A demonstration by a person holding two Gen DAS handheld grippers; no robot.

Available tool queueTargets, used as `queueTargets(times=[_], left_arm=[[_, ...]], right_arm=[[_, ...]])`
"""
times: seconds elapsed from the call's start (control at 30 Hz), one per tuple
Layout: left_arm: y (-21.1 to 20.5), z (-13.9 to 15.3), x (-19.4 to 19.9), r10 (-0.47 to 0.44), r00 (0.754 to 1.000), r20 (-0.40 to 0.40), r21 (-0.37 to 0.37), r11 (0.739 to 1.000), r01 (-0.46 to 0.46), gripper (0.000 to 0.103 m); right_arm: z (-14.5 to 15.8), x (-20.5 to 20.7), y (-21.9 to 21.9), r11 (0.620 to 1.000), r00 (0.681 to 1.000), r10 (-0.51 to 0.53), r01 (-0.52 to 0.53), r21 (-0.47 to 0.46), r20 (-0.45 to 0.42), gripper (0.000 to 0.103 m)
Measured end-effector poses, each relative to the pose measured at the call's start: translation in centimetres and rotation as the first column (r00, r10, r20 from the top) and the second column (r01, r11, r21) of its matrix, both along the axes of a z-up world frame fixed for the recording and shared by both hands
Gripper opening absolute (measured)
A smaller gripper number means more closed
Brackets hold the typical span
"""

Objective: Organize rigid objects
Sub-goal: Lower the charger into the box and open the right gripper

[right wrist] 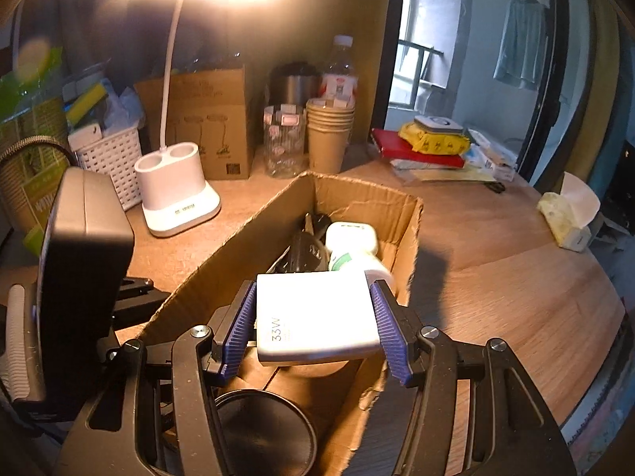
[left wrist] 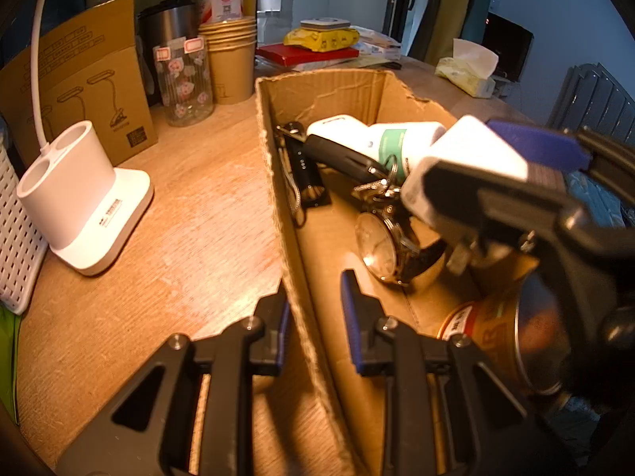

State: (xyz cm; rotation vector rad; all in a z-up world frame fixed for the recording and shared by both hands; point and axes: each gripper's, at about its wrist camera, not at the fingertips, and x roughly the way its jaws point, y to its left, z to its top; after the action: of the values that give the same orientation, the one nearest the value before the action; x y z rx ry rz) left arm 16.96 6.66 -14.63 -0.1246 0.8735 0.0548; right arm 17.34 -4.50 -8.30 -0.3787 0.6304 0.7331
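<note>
Wooden desk, lamp-lit, cluttered at far edge. My right gripper [right wrist: 313, 327] clamped on charger [right wrist: 317, 317], held above box [right wrist: 412, 238]. Left gripper [left wrist: 313, 325] pinched on box's left wall. Advise: lower charger into free spot near watch [left wrist: 381, 246], avoid can [left wrist: 504, 341], then release.

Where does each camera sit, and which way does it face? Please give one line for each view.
Left wrist: on the left gripper, clamped on the cardboard box wall, facing into the box; the right gripper shows.
Right wrist: on the right gripper, holding the white charger over the box, facing the desk lamp.
Shared: box, charger, lamp, paper cups.
</note>
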Motion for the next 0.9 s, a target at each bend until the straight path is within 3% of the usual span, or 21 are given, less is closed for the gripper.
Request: queueTargets(times=[0.7, 0.9], left_arm=[[0.0, 0.0, 0.0, 0.000, 1.000, 0.000, 0.000, 1.000, 0.000, 0.024], [0.1, 0.0, 0.0, -0.001, 1.000, 0.000, 0.000, 1.000, 0.001, 0.024]], right_arm=[[-1.8, -0.2, -0.3, 0.999, 0.999, -0.009, 0.007, -0.040, -0.046, 0.061], [-1.6, -0.3, -0.6, 1.000, 0.999, 0.010, -0.010, -0.010, -0.053, 0.068]])
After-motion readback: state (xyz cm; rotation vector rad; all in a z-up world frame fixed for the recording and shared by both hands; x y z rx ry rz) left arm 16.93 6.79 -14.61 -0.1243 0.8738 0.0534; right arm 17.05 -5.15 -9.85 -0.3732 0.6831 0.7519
